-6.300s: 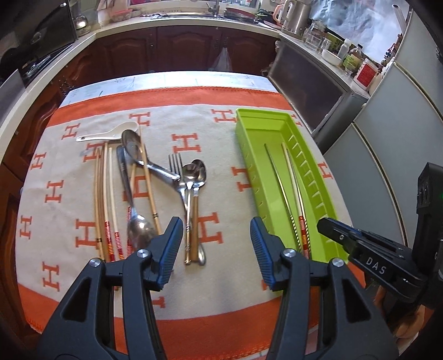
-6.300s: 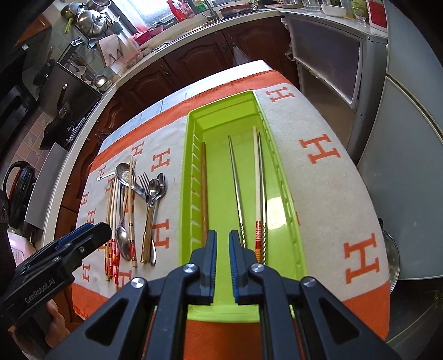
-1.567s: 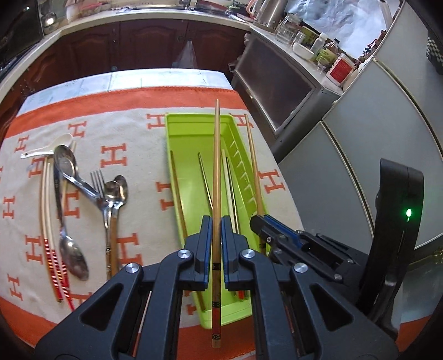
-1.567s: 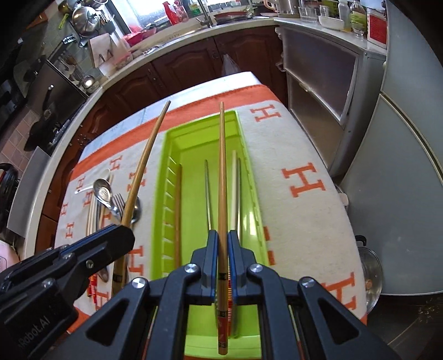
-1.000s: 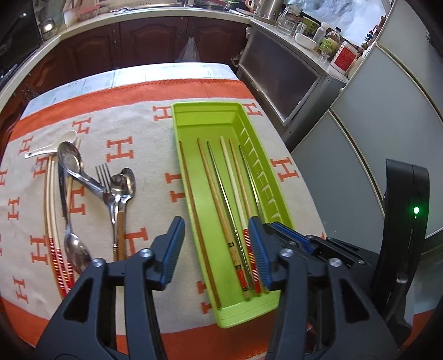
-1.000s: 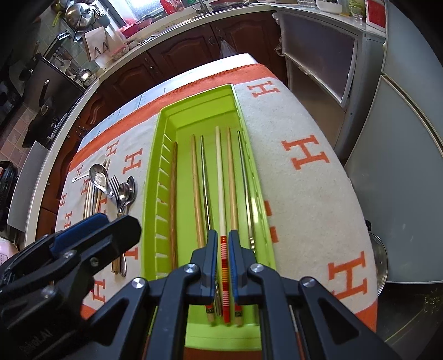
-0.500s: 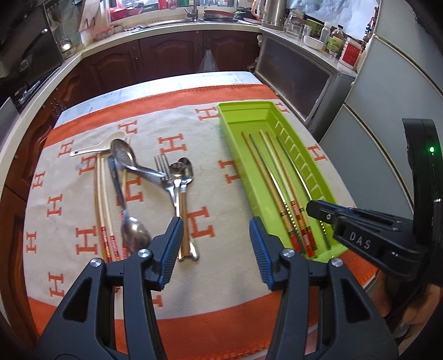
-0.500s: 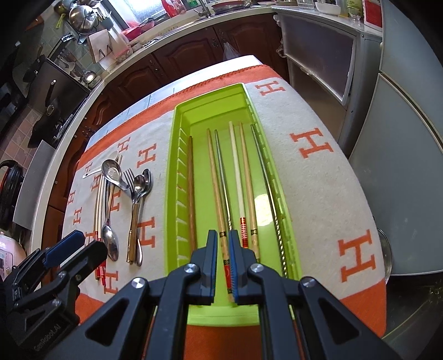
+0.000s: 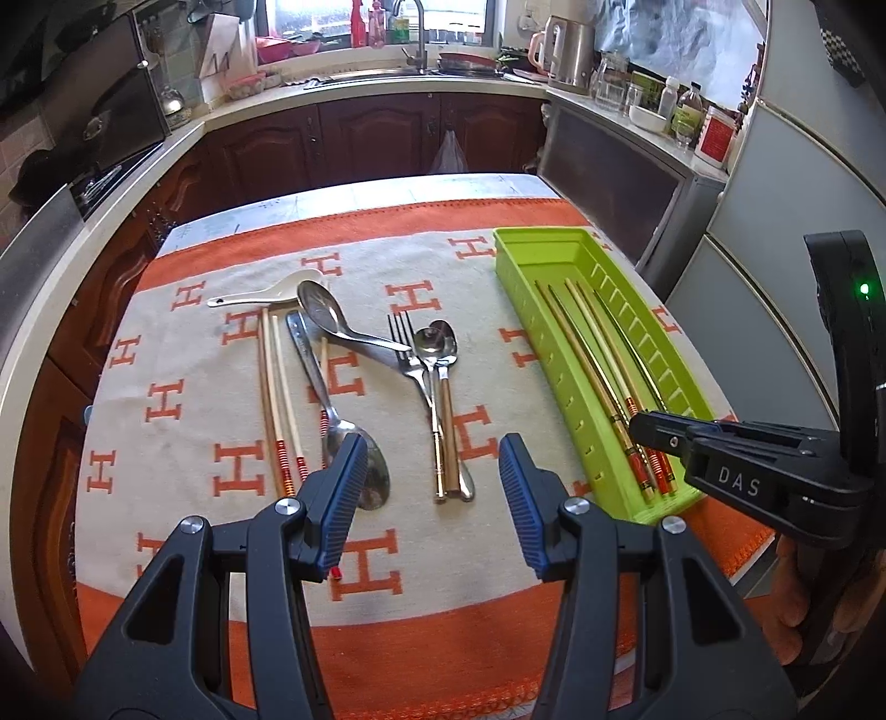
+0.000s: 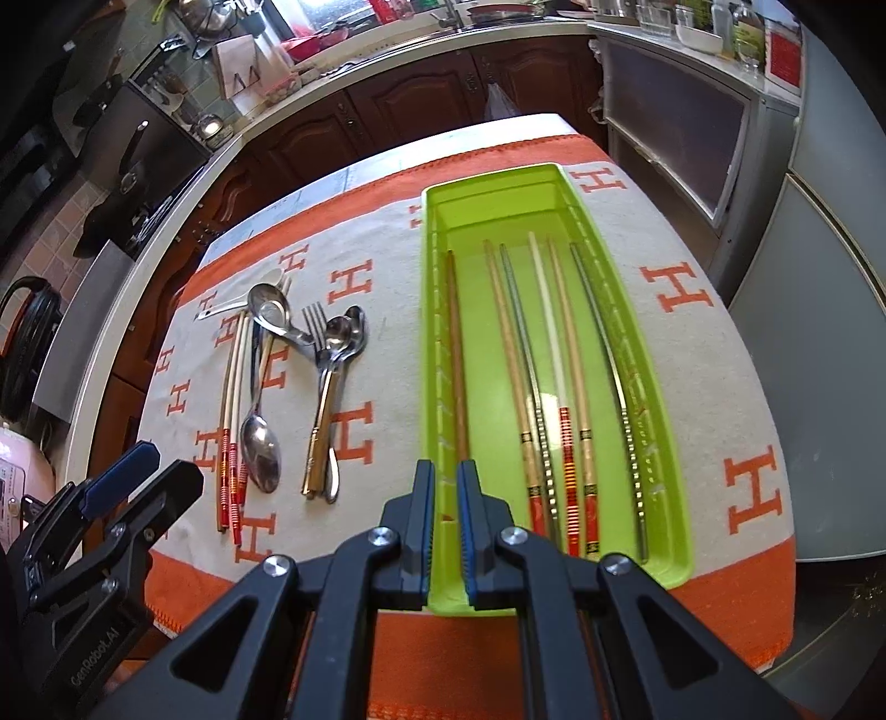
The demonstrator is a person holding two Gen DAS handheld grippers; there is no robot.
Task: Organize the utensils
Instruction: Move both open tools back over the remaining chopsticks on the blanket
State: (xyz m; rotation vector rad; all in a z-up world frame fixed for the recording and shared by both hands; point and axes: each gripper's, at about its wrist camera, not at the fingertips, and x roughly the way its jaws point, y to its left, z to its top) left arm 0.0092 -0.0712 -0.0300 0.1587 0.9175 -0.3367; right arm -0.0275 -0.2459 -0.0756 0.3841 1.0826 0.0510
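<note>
Ahead of my right gripper (image 10: 444,493), whose jaws are pressed together on nothing, the green tray (image 10: 653,354) holds six chopsticks (image 10: 559,354), lying lengthwise. My left gripper (image 9: 432,487) is spread wide over the orange-and-cream cloth (image 9: 183,443). Just beyond it lie four metal spoons (image 9: 354,454), one fork (image 9: 407,354), one white spoon (image 9: 260,293) and more chopsticks (image 9: 277,399), partly overlapped.

Daylight pours in from the window (image 9: 382,22) at the far end, blown out to white. The scene is bright and evenly lit, with soft shadows. A glare patch shines on the floor of the green tray (image 10: 673,443). Fisheye bending curves the edges, and the corners go black.
</note>
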